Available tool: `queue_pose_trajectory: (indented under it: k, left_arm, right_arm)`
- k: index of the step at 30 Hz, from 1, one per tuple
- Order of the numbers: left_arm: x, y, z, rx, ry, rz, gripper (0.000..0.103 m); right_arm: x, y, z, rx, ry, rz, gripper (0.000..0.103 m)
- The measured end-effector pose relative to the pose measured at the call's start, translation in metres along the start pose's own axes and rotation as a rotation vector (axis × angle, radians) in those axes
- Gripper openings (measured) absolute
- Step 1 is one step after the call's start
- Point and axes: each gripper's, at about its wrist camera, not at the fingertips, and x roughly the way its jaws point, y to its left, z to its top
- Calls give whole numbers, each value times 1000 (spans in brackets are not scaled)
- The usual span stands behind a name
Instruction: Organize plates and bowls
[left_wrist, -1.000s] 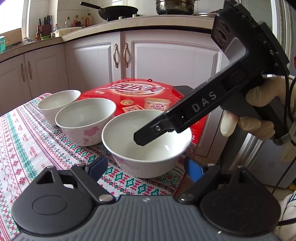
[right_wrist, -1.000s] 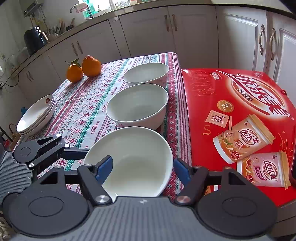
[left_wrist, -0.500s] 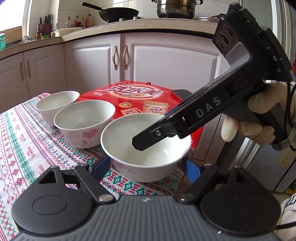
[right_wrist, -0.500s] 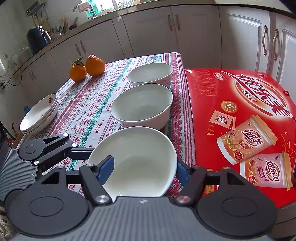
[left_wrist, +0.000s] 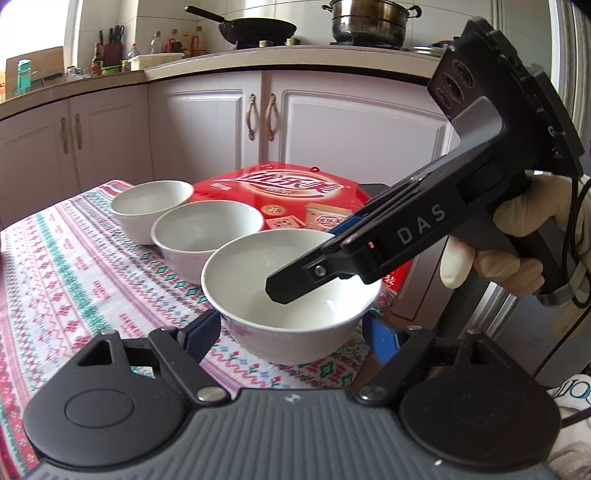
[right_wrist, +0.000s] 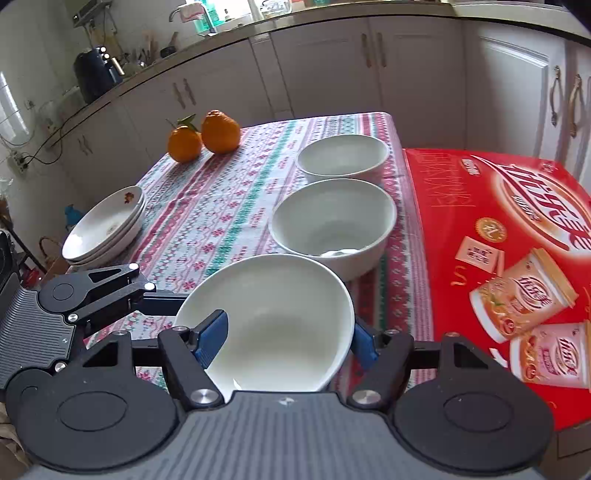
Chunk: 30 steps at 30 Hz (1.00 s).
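Observation:
Three white bowls stand in a row on the patterned tablecloth. The nearest bowl sits between the wide-open fingers of my left gripper. My right gripper has one blue pad inside this bowl and the other outside its rim, closed on the wall. In the left wrist view the right gripper's black finger reaches into the bowl. The middle bowl and the far bowl stand behind it. A stack of white plates lies at the table's left edge.
A red instant-noodle box lies just right of the bowls. Two oranges sit at the far side of the table. White kitchen cabinets stand behind the table.
My right gripper has closed further, its right pad now against the bowl's rim. Both cameras have risen and the near bowl appears lifted slightly off the cloth.

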Motion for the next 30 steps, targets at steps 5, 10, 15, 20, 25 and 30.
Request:
queue_pose_trajectory:
  k: [5, 10, 15, 20, 25, 30]
  left_arm:
    - [-16, 12, -5, -14, 8, 44, 83]
    - [-31, 25, -11, -47, 16, 98, 83]
    - [-46, 40, -19, -82, 15, 157, 83]
    - [-55, 55, -25, -119, 20, 203, 83]
    - [-58, 69, -30, -148, 28, 233, 83]
    - [-56, 80, -34, -161, 37, 252, 83]
  right_arm:
    - [11, 19, 7, -35, 6, 41, 75]
    - [27, 41, 16, -77, 14, 89, 75]
    - [44, 62, 27, -132, 21, 138, 75]
    - [63, 78, 36, -169, 40, 177, 75]
    - [80, 91, 44, -201, 54, 200, 75]
    - [93, 98, 52, -218, 57, 207, 75]
